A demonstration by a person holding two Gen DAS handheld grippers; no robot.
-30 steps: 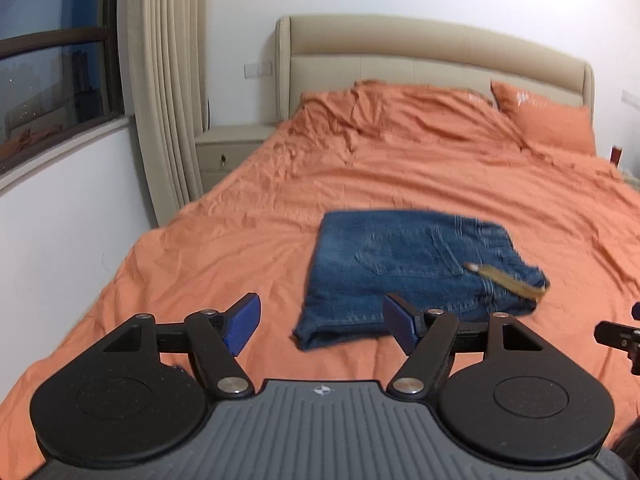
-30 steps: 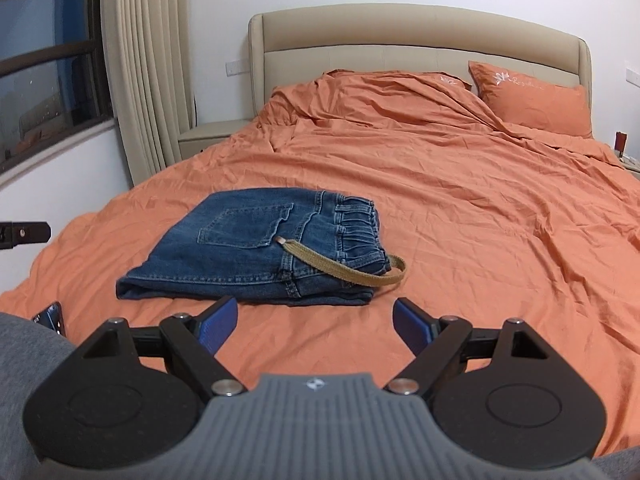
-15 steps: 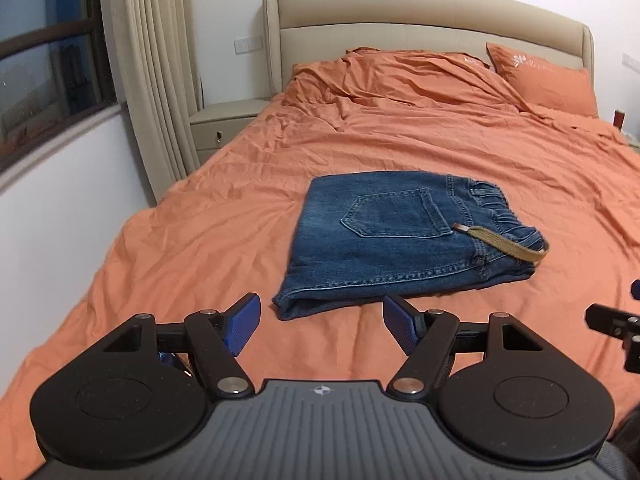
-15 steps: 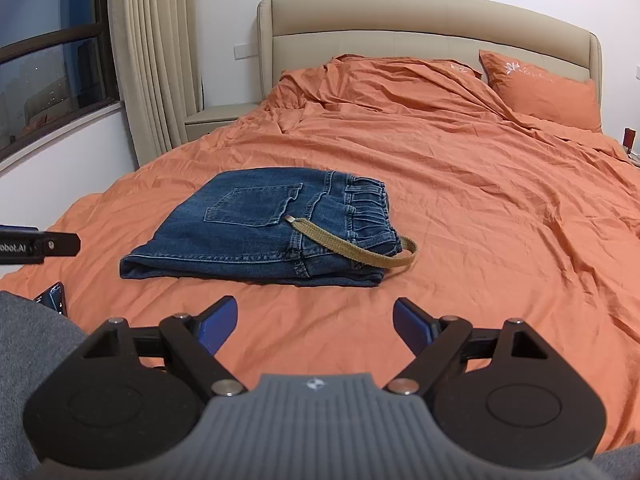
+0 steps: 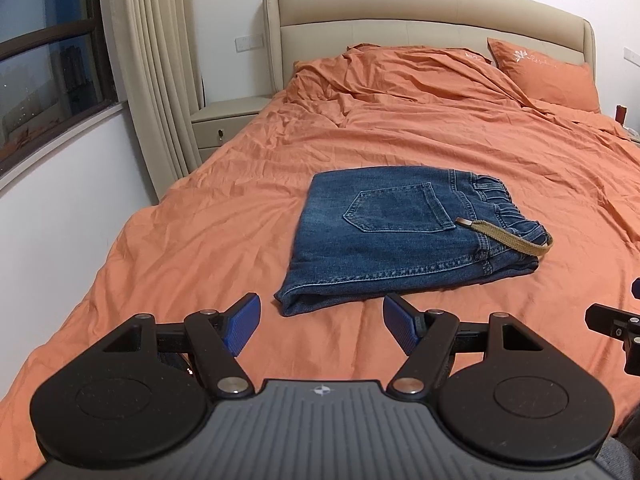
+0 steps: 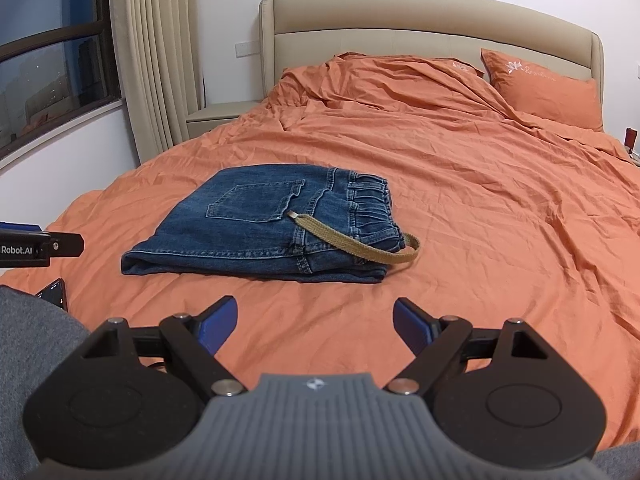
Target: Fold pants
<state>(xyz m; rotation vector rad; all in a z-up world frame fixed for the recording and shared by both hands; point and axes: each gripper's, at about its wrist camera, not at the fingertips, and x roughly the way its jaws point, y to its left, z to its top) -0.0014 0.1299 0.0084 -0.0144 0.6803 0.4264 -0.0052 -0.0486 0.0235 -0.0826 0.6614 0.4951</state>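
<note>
Blue denim pants lie folded into a compact rectangle on the orange bed sheet, back pocket up, waistband to the right. A tan woven belt loops off the waistband. They also show in the right wrist view with the belt. My left gripper is open and empty, held above the sheet short of the pants' near left corner. My right gripper is open and empty, short of the pants' near edge.
An orange pillow and a rumpled duvet lie by the beige headboard. A nightstand, curtain and window stand to the left. A phone lies at the bed's near left.
Both grippers have drawn back and risen from the pants, which now sit farther off and higher in both views. Both jaws stay open. The pants have not moved.
</note>
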